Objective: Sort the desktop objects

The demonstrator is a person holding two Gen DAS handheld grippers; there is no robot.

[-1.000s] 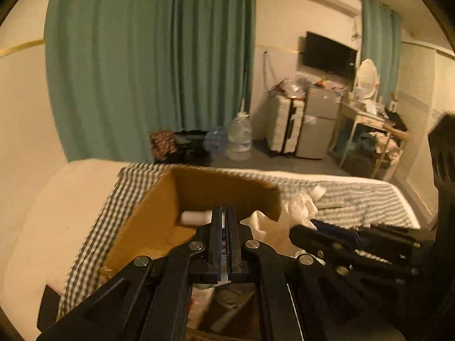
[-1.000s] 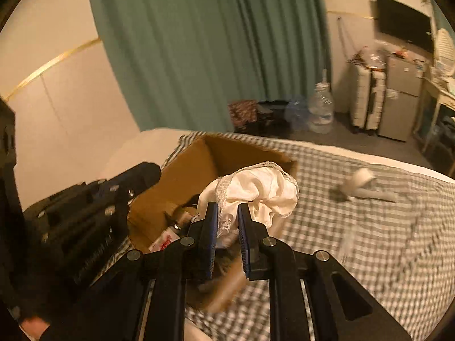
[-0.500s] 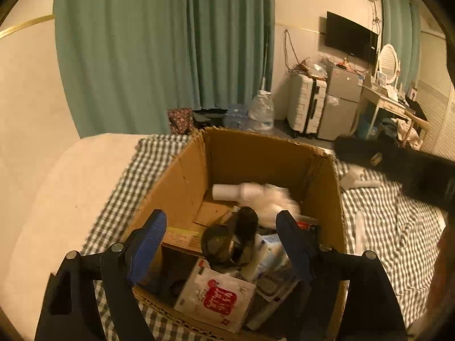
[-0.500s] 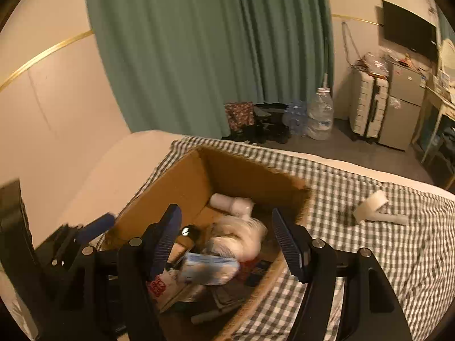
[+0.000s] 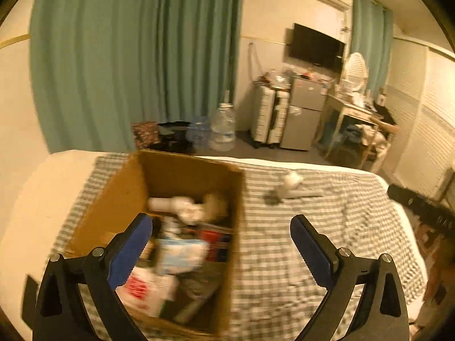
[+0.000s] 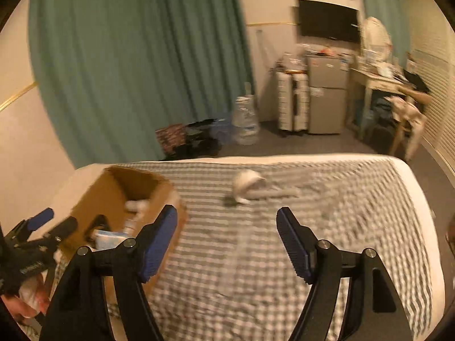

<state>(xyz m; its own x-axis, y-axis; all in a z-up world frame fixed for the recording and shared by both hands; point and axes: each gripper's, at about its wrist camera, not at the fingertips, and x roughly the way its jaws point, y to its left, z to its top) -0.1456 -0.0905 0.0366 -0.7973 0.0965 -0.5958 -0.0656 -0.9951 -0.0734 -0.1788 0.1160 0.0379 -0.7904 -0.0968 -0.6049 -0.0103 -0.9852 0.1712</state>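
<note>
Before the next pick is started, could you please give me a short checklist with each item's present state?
1. Right gripper empty, jaws opening: ok.
2. Left gripper empty, jaws opening: ok.
3. White item lies on the checked cloth, outside the cardboard box: not ok, unsorted.
4. Bare cloth between the right gripper and that item: ok.
5. What the item is: cannot tell, blurred.
6. Box upright: ok.

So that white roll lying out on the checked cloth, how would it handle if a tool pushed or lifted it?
The white roll looks round and lies on its side, so a push would probably send it rolling. The checked cloth is soft and rumpled, which may stop it soon. It seems hollow and light; a hard squeeze might dent it, though blur hides detail.
</note>
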